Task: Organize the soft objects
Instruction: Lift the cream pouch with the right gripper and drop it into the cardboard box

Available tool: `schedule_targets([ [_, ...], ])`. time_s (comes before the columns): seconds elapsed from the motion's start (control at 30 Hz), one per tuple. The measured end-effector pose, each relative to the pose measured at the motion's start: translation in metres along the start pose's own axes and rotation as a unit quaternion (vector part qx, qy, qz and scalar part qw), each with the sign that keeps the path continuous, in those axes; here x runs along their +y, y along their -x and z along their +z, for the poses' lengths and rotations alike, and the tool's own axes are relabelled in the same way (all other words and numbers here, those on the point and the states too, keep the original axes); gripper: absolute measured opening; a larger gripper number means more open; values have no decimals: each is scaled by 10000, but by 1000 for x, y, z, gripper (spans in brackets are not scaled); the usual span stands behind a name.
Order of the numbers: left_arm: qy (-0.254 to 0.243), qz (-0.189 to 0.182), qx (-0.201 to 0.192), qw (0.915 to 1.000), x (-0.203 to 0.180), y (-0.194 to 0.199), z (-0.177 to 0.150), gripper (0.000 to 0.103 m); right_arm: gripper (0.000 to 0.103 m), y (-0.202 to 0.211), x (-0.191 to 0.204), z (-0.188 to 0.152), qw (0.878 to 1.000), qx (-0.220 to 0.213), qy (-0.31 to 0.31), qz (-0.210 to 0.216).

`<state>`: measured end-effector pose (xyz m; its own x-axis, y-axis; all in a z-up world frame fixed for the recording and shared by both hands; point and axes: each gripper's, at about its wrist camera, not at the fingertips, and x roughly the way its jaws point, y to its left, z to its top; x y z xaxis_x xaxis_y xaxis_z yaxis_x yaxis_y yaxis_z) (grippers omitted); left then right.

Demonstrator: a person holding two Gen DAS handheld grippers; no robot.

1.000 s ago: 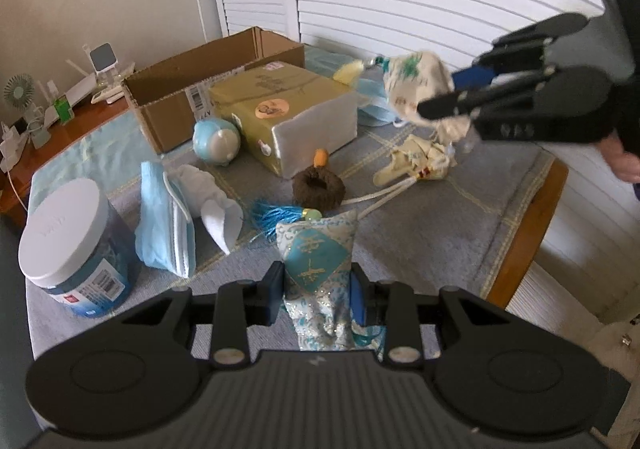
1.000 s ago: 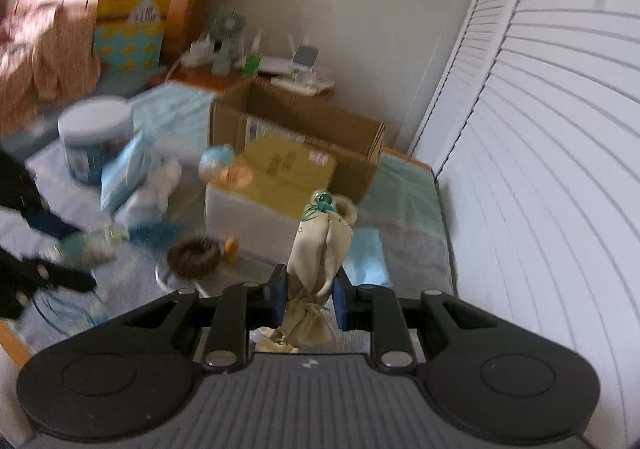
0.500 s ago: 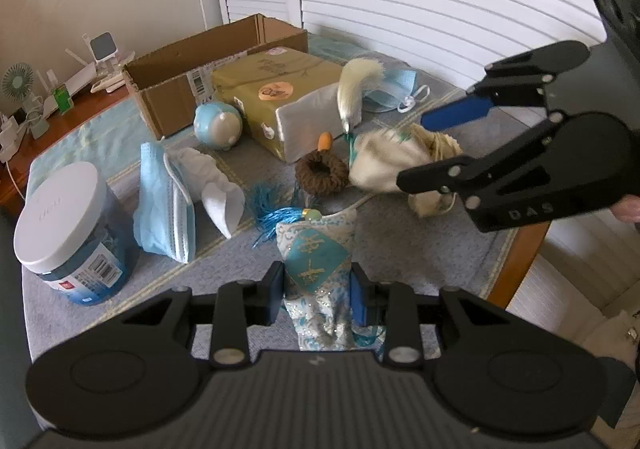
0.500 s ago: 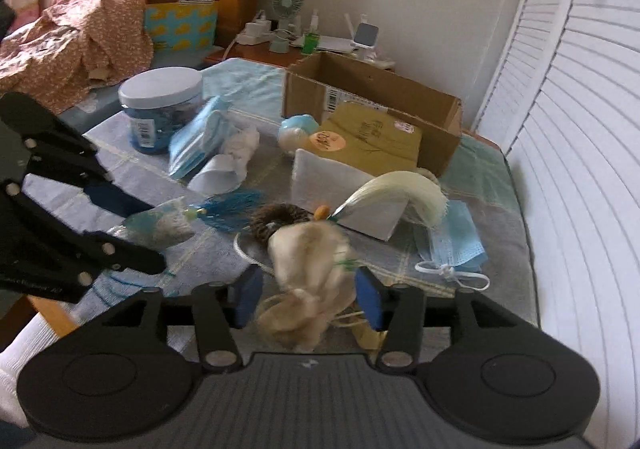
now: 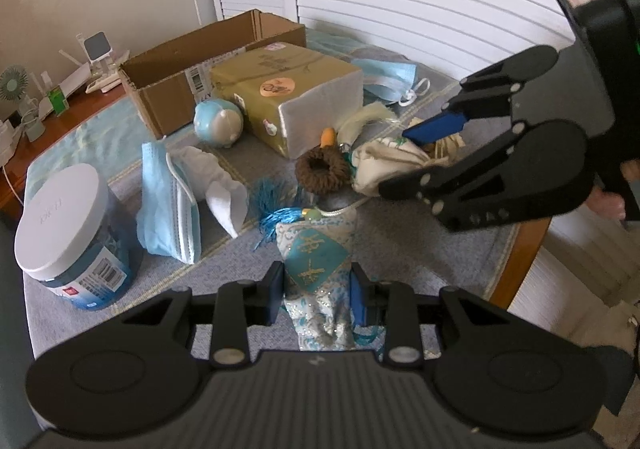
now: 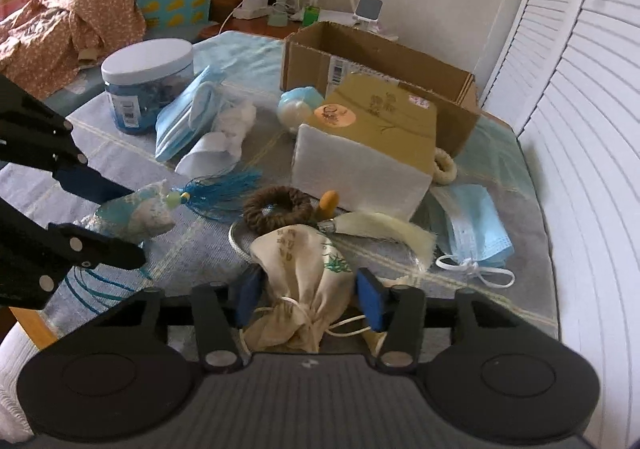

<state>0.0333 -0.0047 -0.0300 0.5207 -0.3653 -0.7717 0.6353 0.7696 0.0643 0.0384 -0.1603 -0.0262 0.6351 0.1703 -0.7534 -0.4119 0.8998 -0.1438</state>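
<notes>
Jaws first: your left gripper (image 5: 316,287) pinches the blue sachet (image 5: 316,253) tight on both sides, and your right gripper (image 6: 308,299) is closing, with the cream pouch (image 6: 302,269) sitting between its blue pads (image 6: 370,303) but not squeezed yet; you can see a gap on each side of it. Now look at the big things. The table (image 5: 520,245) with its gray cloth is full of stuff. The cardboard box (image 6: 380,53) at the back stands open, and from here you cannot see anything soft inside it. In front of it sits the yellow tissue pack (image 6: 372,137), with the blue jar (image 5: 68,233) off at the table's other end. Next come the blue face masks (image 5: 168,205) and the white crumpled cloth (image 5: 218,185), then one more face mask (image 6: 476,225) by the shutters. Smaller still are the round blue toy (image 5: 218,121), the brown hair tie (image 6: 278,209) and the cream tassel (image 6: 384,231). So the tidying looks barely begun: almost all the soft things lie loose, and only two are between your fingers. Both pouches are low, at the near edge of the table. Both your grippers tip down toward the cloth, and they point across each other, the left one from one side and the right from the other.
</notes>
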Motion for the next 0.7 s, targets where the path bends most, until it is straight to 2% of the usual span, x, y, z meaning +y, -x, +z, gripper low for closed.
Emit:
schedule_targets([
  [0.37, -426, 17, -58, 9991, 6, 22, 14, 32, 49, 56, -21, 17, 9974, -666, 189, -199],
  [0.7, -771, -94, -327, 9964, 7, 39, 30, 32, 49, 97, -46, 70, 9845, -1670, 386, -364],
])
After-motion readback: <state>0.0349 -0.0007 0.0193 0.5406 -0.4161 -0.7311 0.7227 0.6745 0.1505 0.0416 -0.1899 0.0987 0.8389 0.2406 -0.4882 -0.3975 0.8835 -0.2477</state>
